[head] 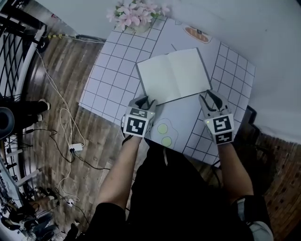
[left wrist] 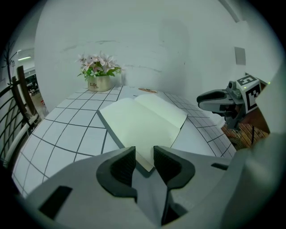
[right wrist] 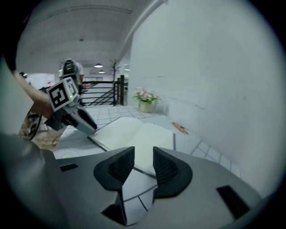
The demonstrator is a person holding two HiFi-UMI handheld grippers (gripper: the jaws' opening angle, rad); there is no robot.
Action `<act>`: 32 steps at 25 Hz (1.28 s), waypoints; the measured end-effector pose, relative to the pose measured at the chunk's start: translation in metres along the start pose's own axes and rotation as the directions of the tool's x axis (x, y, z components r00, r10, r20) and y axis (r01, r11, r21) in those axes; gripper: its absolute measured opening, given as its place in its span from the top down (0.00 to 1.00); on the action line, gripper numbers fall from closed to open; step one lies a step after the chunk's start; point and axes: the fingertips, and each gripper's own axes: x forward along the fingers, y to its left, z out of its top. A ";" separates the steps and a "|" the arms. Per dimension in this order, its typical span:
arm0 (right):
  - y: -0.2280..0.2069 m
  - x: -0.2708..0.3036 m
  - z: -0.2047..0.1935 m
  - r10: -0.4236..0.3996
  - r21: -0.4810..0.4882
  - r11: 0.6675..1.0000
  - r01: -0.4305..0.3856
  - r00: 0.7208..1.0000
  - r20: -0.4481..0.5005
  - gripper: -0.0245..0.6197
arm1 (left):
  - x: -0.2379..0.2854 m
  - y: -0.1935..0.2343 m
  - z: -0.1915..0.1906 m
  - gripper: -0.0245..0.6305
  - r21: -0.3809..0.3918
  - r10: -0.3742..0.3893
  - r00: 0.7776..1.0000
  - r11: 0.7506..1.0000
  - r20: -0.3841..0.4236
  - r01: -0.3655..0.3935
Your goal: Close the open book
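Left gripper (head: 141,101) is at the near-left corner of the open book (head: 173,75), tongs spread, nothing pinched. Book lies flat mid-table on the grid cloth (head: 110,70), w/ free cloth to its left. Right gripper (head: 209,98) is at the near-right corner, tongs spread too; flower pot (head: 135,18) at the far edge, wood floor (head: 56,61) left.

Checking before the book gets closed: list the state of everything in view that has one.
Book with blank cream pages: lying open, pages up.
Left grey two-jaw gripper: jaws apart, at the book's near corner.
Right grey two-jaw gripper: jaws apart, gripping nothing.
Cream pot of pink flowers: upright.
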 end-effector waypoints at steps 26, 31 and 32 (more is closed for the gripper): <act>0.135 0.090 -0.011 0.275 -0.759 0.507 -0.409 0.911 -0.307 0.89 | -0.002 -0.010 -0.036 0.76 -0.107 0.023 0.999 0.994 -0.028 -0.026; 0.118 0.094 0.012 0.215 -0.771 0.572 -0.278 0.959 -0.187 0.96 | 0.001 -0.003 -0.027 0.76 -0.099 0.030 0.999 0.995 -0.033 -0.033; 0.111 0.094 0.017 0.198 -0.759 0.600 -0.253 0.966 -0.166 0.96 | 0.006 -0.001 -0.025 0.76 -0.091 0.027 0.999 0.995 -0.033 -0.030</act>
